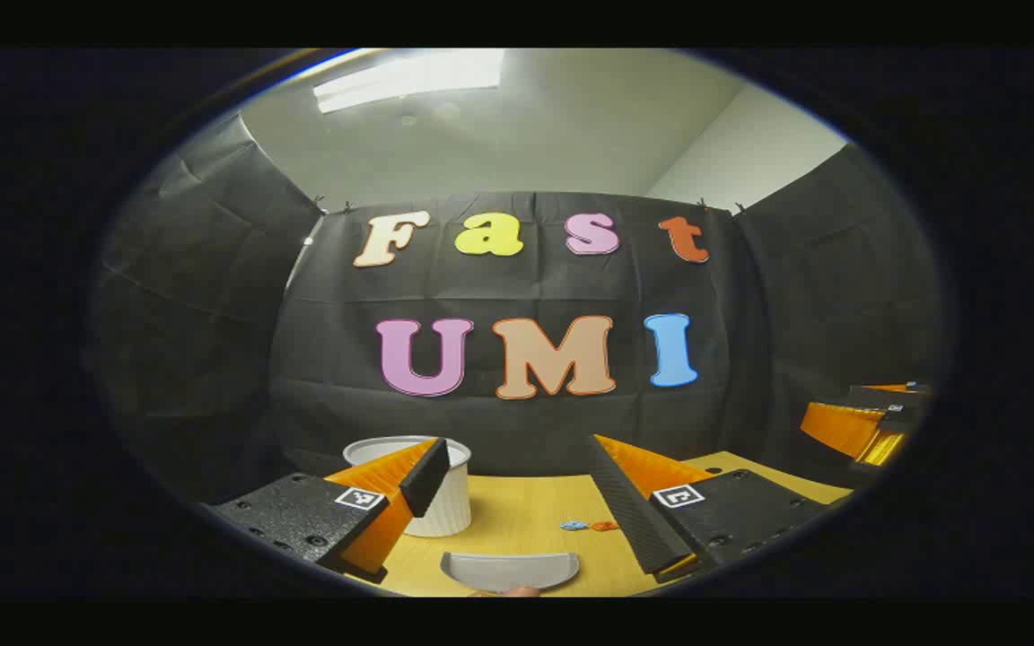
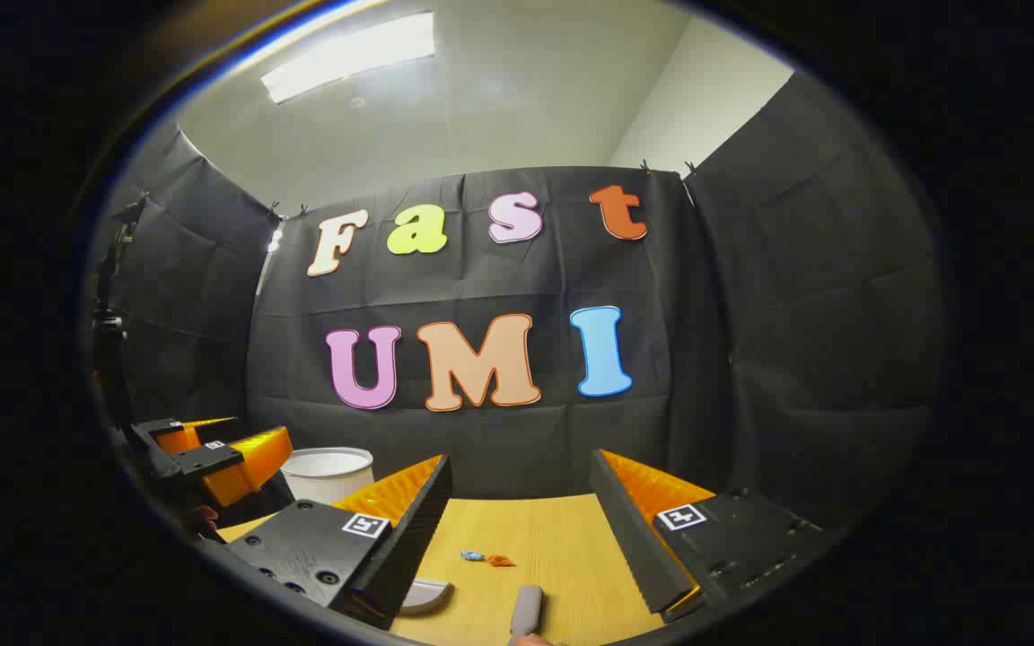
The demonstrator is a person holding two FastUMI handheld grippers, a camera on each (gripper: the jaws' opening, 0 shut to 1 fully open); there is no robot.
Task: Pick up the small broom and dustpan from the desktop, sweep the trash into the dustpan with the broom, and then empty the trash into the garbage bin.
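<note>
Right, in the left gripper view my left gripper (image 1: 517, 502) hangs above the wooden desktop (image 1: 526, 516) with its fingers spread wide and nothing between them. The grey dustpan (image 1: 510, 571) lies on the desk straight ahead, two small wrappers (image 1: 589, 526) just beyond it, and the white garbage bin (image 1: 445, 489) stands behind my left finger. The other gripper (image 1: 867, 422) shows far right.

In the right gripper view my right gripper (image 2: 517, 520) is likewise spread and empty. The broom's handle (image 2: 526, 612) lies below it, the wrappers (image 2: 487, 558) ahead, and the dustpan's edge (image 2: 425, 596) beside my left finger.
</note>
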